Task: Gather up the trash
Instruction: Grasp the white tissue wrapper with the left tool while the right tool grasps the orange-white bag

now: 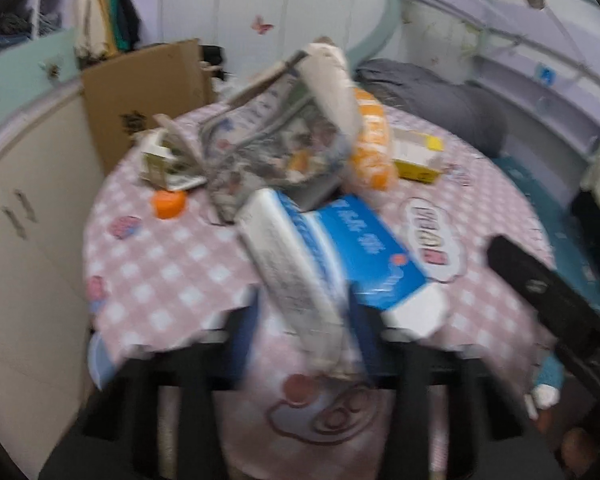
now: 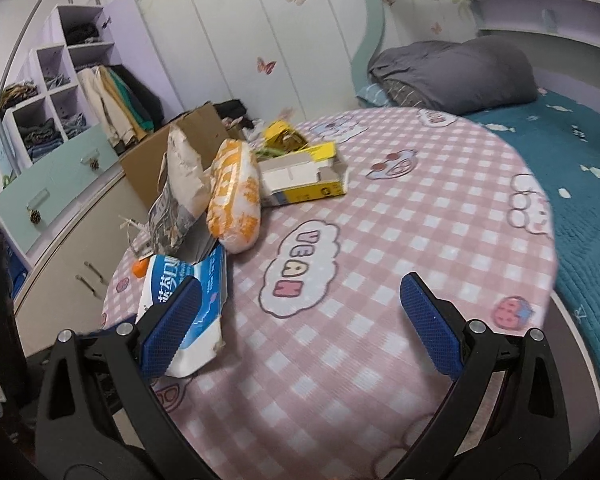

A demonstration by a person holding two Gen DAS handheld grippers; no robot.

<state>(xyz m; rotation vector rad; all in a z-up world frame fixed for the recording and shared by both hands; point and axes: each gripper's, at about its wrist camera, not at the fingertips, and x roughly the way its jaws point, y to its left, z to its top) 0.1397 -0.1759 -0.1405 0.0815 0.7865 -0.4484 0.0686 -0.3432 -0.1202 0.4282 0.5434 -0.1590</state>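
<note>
A blue and white box (image 1: pixel 360 248) lies tilted at the near edge of the round table (image 2: pixel 380 208). In the blurred left wrist view its white end sits between the fingers of my left gripper (image 1: pixel 304 320), which looks shut on it. Behind it is a heap: a crumpled printed paper bag (image 1: pixel 284 140), an orange and white bag (image 2: pixel 234 204), a flat yellow box (image 2: pixel 304 174), a small green and white carton (image 1: pixel 160 160) and an orange cap (image 1: pixel 168 204). My right gripper (image 2: pixel 300 284) hovers open over the pink checked cloth, just right of the blue and white box (image 2: pixel 188 304).
A brown cardboard box (image 2: pixel 172 152) stands behind the table on the left, against low white cupboards (image 2: pixel 72 264). A bed with a teal cover (image 2: pixel 580 200) and a grey quilt (image 2: pixel 452 72) borders the table on the right. The right gripper's black body (image 1: pixel 560 304) shows in the left wrist view.
</note>
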